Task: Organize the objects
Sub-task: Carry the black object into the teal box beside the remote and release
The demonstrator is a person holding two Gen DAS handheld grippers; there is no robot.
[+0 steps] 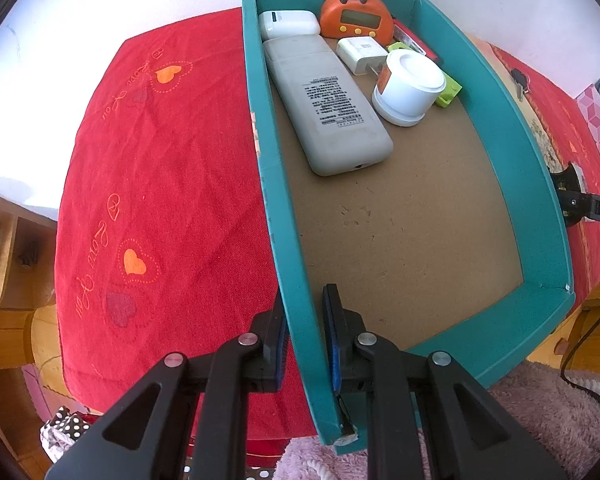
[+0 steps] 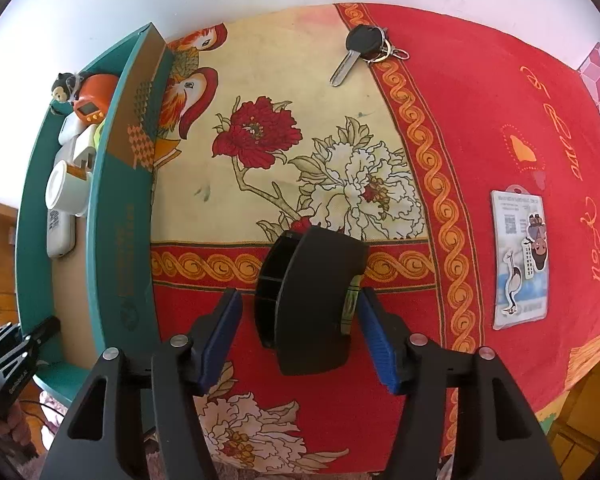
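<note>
A teal cardboard box (image 1: 500, 128) stands on a red cloth. It holds a grey remote (image 1: 328, 108), a white cup (image 1: 408, 84), an orange monkey clock (image 1: 356, 16), a white charger (image 1: 360, 54) and a green brick (image 1: 450, 92). My left gripper (image 1: 306, 336) is shut on the box's near left wall, one finger inside and one outside. In the right wrist view the box (image 2: 112, 240) is at the left. A black curved holder (image 2: 316, 288) lies on the flowered cloth between the fingers of my right gripper (image 2: 298, 340). That gripper is open, with a gap at its left pad.
A key with a black head (image 2: 360, 50) lies on the far side of the cloth. A card in a plastic sleeve (image 2: 520, 256) lies at the right. Wooden furniture (image 1: 4, 264) stands beyond the cloth's left edge, and a pink fluffy rug (image 1: 548, 408) lies below.
</note>
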